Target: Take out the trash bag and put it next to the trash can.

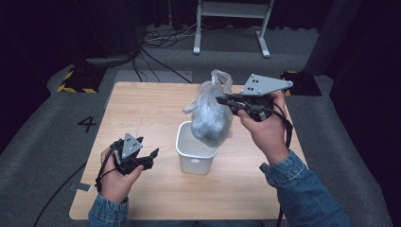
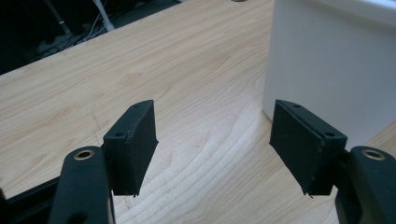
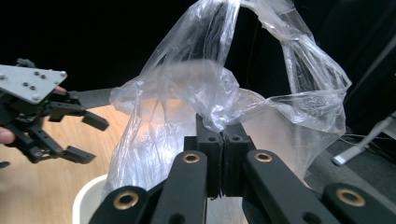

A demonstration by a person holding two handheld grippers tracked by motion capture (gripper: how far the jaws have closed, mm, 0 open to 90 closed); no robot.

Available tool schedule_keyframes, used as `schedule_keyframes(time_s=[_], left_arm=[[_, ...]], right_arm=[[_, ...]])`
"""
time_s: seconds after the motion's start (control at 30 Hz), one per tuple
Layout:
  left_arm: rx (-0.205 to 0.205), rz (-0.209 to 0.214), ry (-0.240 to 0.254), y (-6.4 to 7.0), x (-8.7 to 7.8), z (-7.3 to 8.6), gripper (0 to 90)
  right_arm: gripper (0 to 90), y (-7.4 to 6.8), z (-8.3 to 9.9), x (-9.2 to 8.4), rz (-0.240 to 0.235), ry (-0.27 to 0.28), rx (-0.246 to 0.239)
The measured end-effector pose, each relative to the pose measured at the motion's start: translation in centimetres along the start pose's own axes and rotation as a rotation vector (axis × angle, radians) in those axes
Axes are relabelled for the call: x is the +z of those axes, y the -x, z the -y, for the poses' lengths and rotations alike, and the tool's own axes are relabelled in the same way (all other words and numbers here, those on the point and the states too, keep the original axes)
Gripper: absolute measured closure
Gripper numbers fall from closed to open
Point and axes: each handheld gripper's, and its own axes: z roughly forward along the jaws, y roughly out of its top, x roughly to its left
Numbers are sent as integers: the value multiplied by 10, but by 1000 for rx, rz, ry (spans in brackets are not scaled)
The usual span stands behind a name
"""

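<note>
A clear plastic bag (image 1: 211, 113) with something grey bundled inside hangs over a small white bin (image 1: 195, 152) at the table's middle, its bottom just inside the rim. My right gripper (image 1: 221, 100) is shut on the bag's crumpled upper edge; in the right gripper view the black jaws (image 3: 219, 140) pinch the film of the bag (image 3: 196, 93). My left gripper (image 1: 152, 156) rests low at the left of the bin, open, nothing between its pads (image 2: 133, 144). The bin's white wall (image 2: 327, 60) stands just beyond its right pad.
The wooden table (image 1: 142, 109) has bare surface to the left of and behind the bin. A white metal stand (image 1: 231, 19) and loose cables (image 1: 161, 38) lie on the grey floor beyond the table. A "4" (image 1: 87, 124) is marked on the floor at the left.
</note>
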Motion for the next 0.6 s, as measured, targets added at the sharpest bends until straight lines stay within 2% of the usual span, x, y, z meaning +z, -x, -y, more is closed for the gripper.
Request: schedule_keyframes(time_s=[0.13,0.33,0.6], left_arm=[[2,0,-7,0,2,2,309],[8,-1,-44,-2,5,11,309],[-6,-12,-78,-10,6,24,287]], right_arm=[[892,8,2,-7,24,0,6],[892,18,10,-18,69,-20,18],[892,32,38,-23,106,-72,47]])
